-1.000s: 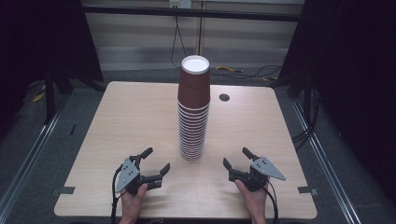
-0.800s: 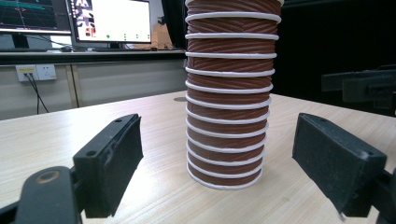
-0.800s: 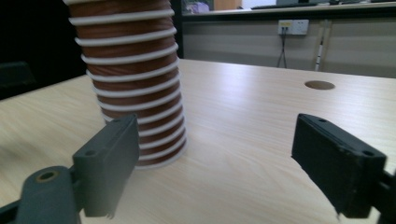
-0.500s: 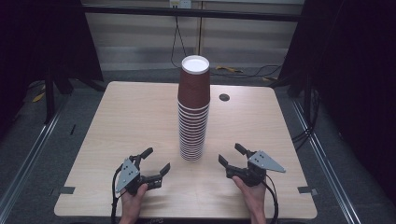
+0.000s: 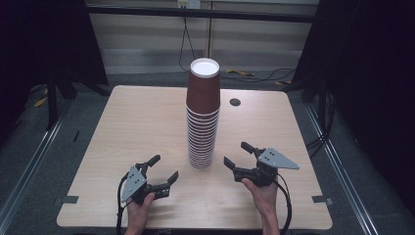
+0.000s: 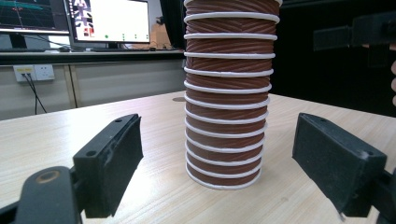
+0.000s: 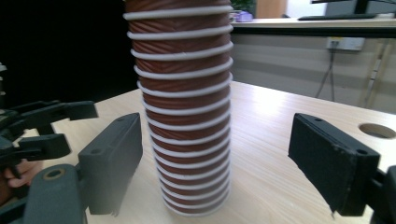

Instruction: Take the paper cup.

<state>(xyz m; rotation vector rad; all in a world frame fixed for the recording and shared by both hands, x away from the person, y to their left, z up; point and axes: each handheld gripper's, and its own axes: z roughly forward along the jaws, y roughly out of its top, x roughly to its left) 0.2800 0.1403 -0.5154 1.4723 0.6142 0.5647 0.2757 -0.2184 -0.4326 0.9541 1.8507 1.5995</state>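
My left gripper (image 5: 161, 169) sits open near the table (image 5: 122, 127) edge. The cups (image 5: 202, 117) stand stacked in the middle, between both grippers. My right gripper (image 5: 240, 155) is open too, close beside them. I think I must reach in and grab one.

One camera hangs high above my side of the surface (image 5: 147, 127), looking forward and down, far enough off to take in the whole top, my forearms at the bottom edge, and the wall beyond. A camera rides low on my left gripper (image 5: 157, 172), sighting along its fingers (image 6: 109, 161) just above the wood, close to the cup stack (image 6: 227, 93), with monitors behind. Another rides on my right gripper (image 5: 243, 155), a little higher, facing the same stack (image 7: 184, 107) from the opposite flank; my left gripper (image 7: 39, 128) shows at its left edge. All three views share the stack's lower cups and the wood around them.
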